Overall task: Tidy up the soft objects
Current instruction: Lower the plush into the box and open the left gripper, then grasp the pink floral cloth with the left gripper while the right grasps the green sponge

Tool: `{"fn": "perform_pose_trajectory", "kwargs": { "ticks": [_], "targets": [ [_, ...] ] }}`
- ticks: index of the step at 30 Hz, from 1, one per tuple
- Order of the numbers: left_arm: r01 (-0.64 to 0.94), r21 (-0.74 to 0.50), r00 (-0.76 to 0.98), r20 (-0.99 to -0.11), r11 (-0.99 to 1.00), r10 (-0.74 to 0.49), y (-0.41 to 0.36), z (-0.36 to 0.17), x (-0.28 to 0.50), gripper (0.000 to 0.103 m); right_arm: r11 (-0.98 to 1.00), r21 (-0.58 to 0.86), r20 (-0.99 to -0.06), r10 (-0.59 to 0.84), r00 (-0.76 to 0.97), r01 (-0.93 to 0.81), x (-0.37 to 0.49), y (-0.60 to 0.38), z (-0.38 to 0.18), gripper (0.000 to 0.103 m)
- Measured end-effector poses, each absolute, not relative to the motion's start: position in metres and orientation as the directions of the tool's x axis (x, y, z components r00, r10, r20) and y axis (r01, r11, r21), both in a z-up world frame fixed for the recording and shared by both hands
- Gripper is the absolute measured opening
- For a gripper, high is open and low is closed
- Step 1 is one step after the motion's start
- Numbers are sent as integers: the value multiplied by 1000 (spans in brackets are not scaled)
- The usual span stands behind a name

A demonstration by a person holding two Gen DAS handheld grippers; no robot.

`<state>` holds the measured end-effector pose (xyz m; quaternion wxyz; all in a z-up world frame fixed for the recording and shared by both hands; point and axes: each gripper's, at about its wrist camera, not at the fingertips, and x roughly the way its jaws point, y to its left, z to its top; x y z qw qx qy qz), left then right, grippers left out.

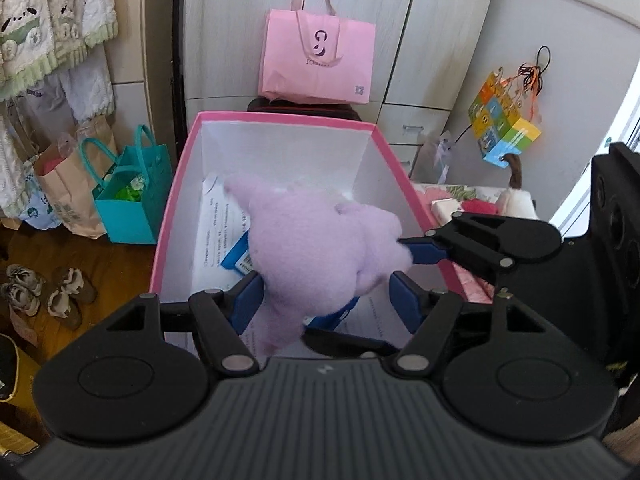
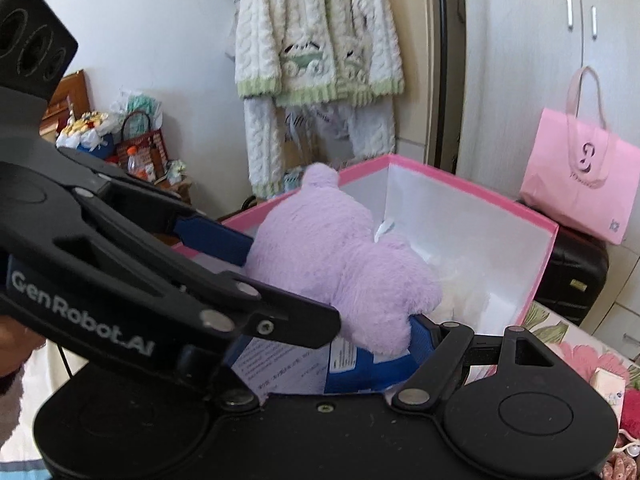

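Note:
A lilac star-shaped plush [image 1: 316,248] hangs over the open pink box [image 1: 280,117] with white inner walls. My left gripper [image 1: 324,304] has its blue pads on either side of the plush's lower part and looks closed on it. My right gripper [image 1: 424,250] comes in from the right and pinches one arm of the plush. In the right wrist view the plush [image 2: 336,256] sits over the box [image 2: 472,192], the left gripper's finger [image 2: 216,236] presses its left side, and my right gripper [image 2: 400,340] grips its lower lobe.
Papers and a blue packet [image 1: 240,256] lie in the box bottom. A pink tote bag [image 1: 320,60] stands behind the box on a dark case. A teal bag [image 1: 132,200], paper bags and shoes [image 1: 48,292] are on the wooden floor left. A floral bedspread [image 2: 576,352] lies to the right.

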<state>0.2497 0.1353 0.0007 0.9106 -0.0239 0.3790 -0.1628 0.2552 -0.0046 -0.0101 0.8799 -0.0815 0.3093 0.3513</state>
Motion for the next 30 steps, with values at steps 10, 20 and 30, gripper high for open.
{"fn": "perform_pose_trajectory", "kwargs": {
  "ticks": [10,20,30],
  "targets": [
    [294,-142,734,-600,945,-319,140,33,206,76,732,18,-603,551,577,-681,231,-20,7,84],
    [412,-108,737,-544,905,-401,115,64,155,81,761,-2,-579,528,622,-648,194,-64,34,85],
    [496,-121,705,-521,860,-481,77,71,127,82,852,80,-498,483,720,-517,157,-165,29,87]
  ]
}}
